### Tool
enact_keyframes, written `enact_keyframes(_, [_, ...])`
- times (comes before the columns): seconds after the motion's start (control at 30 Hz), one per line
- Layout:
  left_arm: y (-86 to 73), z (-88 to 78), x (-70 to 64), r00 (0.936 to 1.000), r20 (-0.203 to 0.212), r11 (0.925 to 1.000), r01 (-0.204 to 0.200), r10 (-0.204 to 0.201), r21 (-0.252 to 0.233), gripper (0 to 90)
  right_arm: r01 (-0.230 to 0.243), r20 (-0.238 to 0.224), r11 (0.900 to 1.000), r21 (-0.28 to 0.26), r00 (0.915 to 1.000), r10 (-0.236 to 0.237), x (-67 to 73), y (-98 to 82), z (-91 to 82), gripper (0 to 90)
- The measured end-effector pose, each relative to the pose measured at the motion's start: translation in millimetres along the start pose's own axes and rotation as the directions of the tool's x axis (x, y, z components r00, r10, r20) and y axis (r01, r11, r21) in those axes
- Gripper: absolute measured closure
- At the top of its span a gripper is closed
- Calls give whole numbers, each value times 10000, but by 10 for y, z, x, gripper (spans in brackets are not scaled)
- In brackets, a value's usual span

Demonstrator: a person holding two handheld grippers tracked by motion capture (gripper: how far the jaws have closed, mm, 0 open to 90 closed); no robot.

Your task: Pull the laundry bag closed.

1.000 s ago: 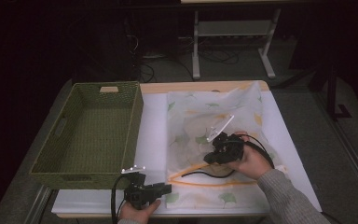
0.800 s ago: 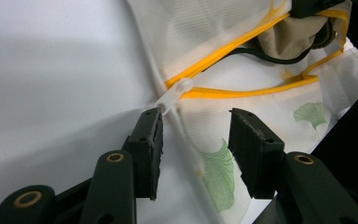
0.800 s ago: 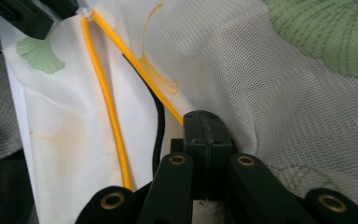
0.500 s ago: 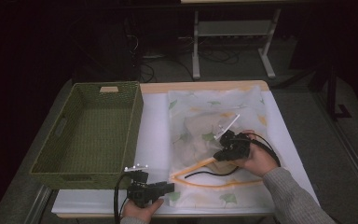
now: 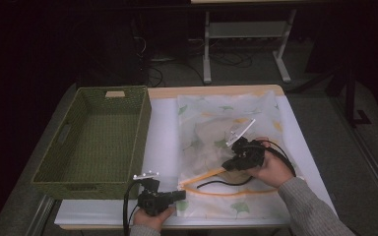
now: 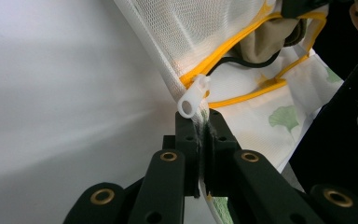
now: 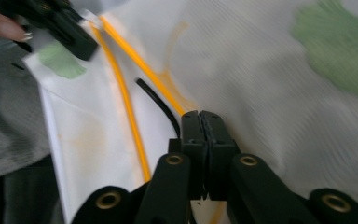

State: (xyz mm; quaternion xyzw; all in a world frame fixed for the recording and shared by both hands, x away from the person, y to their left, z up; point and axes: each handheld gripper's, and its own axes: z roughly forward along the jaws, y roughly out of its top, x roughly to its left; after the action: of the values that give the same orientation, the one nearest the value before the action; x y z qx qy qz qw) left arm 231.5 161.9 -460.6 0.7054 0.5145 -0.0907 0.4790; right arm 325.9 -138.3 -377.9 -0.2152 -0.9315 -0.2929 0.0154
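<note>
Mesh laundry bag (image 5: 226, 142) is being pinned at its corner by the left gripper (image 6: 199, 122), whose jaws have just been closing on it, while the right gripper (image 7: 200, 115) is pinching the yellow zip edge (image 7: 161, 86) to work the opening.

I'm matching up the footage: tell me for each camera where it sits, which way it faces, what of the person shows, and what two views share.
High view: fixed above the person's side, facing forward and down on the table, basket and mesh bag; both forearms, left tool and right tool show.
Left gripper view: rides the left tool, facing along its jaws, shut on the bag's edge by the zipper pull.
Right gripper view: rides the right tool, jaws shut on mesh; the other hand shows.
Shared: the yellow zipper.
</note>
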Motion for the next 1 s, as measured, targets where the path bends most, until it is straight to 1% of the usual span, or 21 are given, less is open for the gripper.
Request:
enact_keyframes(0.03, [0, -8, -9, 10000, 69, 10000, 2, -1, -61, 863, 135, 16, 9999, -4, 9999, -135, 38, 34, -1, 842])
enact_keyframes(0.07, [3, -13, -26, 9999, 73, 9999, -87, 88, -118, 862, 205, -57, 9998, -47, 9998, -205, 75, 72, -5, 827])
enact_keyframes(0.1, [5, -14, -37, 9998, 73, 9998, -156, 157, -158, 862, 290, -248, 9994, -171, 9993, -294, 119, 122, -7, 826])
enact_keyframes(0.13, [7, -18, -45, 9995, 124, 9994, -274, 276, -202, 862, 319, -343, 9992, -228, 9989, -327, 147, 154, -7, 825])
enact_keyframes(0.2, [11, -13, -67, 9992, 132, 9990, -363, 367, -252, 863, 493, -613, 9982, -355, 9968, -514, 211, 237, 19, 821])
enact_keyframes(0.3, [16, 1, -87, 9988, 234, 9986, -412, 420, -330, 863, 659, -813, 9975, -245, 9944, -677, 306, 359, 91, 821])
enact_keyframes(0.4, [19, 14, -109, 9983, 249, 9979, -519, 528, -376, 863, 932, -1001, 9956, -121, 9905, -939, 371, 470, 193, 830])
enact_keyframes(0.5, [24, 23, -123, 9977, 232, 9973, -624, 633, -386, 863, 1100, -1251, 9939, 112, 9863, -1077, 426, 560, 299, 858])
enact_keyframes(0.57, [27, 32, -137, 9972, 240, 9968, -693, 703, -400, 863, 1177, -1488, 9928, 216, 9824, -1132, 446, 609, 368, 875])
enact_keyframes(0.67, [24, 47, -153, 9968, 289, 9961, -731, 746, -500, 863, 1212, -1665, 9918, 408, 9796, -1128, 473, 666, 461, 877])
enact_keyframes(0.77, [26, 82, -171, 9961, 271, 9954, -826, 840, -487, 863, 1296, -1797, 9902, 523, 9766, -1183, 478, 695, 526, 878])
enact_keyframes(0.9, [39, 145, -205, 9937, 219, 9934, -1091, 1100, -365, 863, 1238, -1856, 9899, 685, 9765, -1092, 450, 697, 564, 885])
enact_keyframes(1.0, [55, 206, -233, 9923, 213, 9922, -1209, 1216, -317, 862, 1070, -1845, 9912, 778, 9786, -911, 416, 684, 551, 887])
